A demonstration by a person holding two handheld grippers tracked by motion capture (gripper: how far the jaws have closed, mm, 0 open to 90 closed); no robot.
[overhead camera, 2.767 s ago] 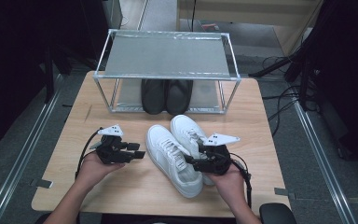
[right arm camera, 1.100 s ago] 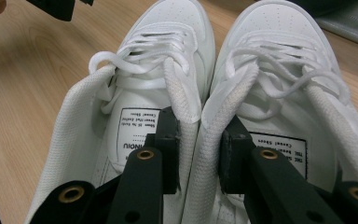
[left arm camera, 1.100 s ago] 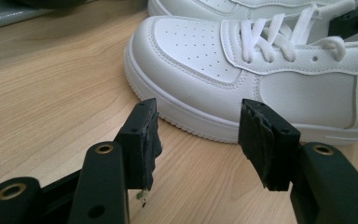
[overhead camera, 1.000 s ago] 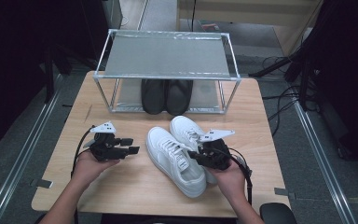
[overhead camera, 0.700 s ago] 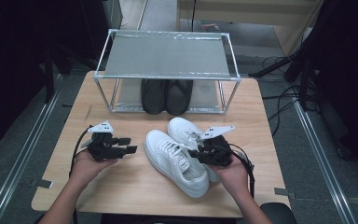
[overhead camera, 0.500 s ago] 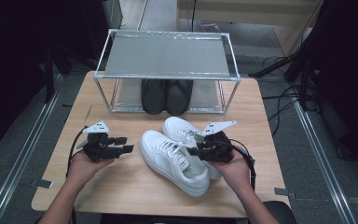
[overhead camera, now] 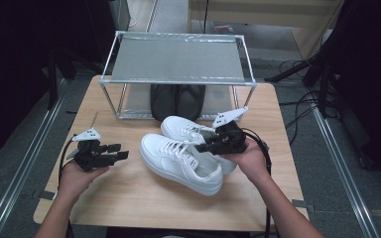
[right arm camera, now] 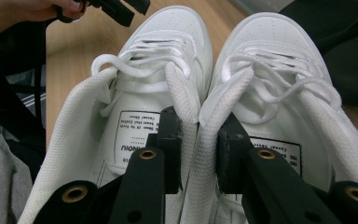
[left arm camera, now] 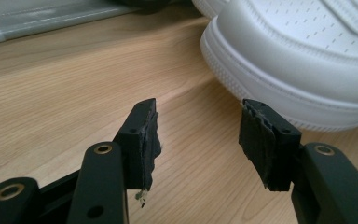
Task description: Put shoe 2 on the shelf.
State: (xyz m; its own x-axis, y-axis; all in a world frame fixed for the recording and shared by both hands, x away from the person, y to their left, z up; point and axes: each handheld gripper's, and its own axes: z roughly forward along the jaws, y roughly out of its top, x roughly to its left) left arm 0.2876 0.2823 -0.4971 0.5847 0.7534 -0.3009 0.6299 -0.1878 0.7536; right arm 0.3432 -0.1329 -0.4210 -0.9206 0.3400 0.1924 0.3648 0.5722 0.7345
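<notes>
Two white sneakers lie side by side in the middle of the wooden table, the near one (overhead camera: 178,163) and the far one (overhead camera: 186,130), toes pointing left. My right gripper (overhead camera: 204,146) is shut on their two inner collars, pinching them together; in the right gripper view the jaws (right arm camera: 199,135) clamp the padded edges of the left shoe (right arm camera: 168,42) and the right shoe (right arm camera: 279,42). My left gripper (overhead camera: 120,152) is open with nothing in it, left of the near sneaker. In the left gripper view its jaws (left arm camera: 198,128) stand apart just short of that shoe's toe (left arm camera: 298,56).
A metal-framed rack (overhead camera: 178,57) with a mesh top stands at the table's far side. A pair of dark shoes (overhead camera: 177,100) sits under it. Bare tabletop (overhead camera: 144,203) lies in front of the sneakers. Cables trail from both grippers.
My right gripper has carried the pinched sneakers to the left and a little toward the rack, turning their toes leftward. My left gripper has drawn back to the left.
</notes>
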